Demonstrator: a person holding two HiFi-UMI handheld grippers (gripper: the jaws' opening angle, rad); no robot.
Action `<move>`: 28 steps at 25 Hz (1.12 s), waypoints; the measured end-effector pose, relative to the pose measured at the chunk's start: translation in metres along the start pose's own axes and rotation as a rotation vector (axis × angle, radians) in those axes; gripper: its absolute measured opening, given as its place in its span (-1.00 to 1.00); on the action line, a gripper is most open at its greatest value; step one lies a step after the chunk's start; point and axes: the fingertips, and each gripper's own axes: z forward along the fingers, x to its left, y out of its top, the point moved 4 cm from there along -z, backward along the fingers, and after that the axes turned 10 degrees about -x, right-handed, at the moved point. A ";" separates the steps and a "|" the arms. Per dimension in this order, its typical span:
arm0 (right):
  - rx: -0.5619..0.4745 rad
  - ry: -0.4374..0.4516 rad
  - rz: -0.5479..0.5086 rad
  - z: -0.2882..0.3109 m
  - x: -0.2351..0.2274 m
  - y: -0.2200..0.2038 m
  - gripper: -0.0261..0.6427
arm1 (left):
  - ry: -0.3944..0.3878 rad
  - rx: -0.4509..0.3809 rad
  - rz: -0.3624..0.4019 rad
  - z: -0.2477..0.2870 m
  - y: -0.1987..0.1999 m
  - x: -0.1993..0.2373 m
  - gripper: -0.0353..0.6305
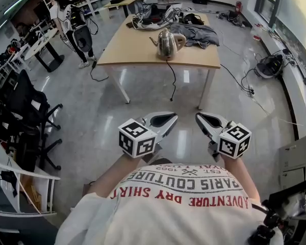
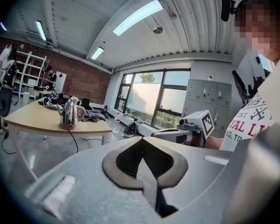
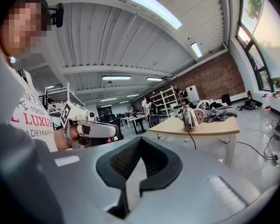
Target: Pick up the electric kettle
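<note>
Well short of the electric kettle on its worktop, left tongs and right tongs hang closed, empty, awaiting the approach.

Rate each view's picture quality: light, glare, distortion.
Head view: sharp and evenly daylit, with glare patches on the glossy floor. Left gripper view: strong fisheye bending, dark corners, windows washed out. Right gripper view: same fisheye vignette, ceiling lamp blown white, kettle small yet crisp.
</note>
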 end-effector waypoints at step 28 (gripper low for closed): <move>0.092 -0.095 0.149 0.183 -0.139 -0.014 -0.93 | -0.001 0.047 -0.186 0.070 0.009 0.235 -0.89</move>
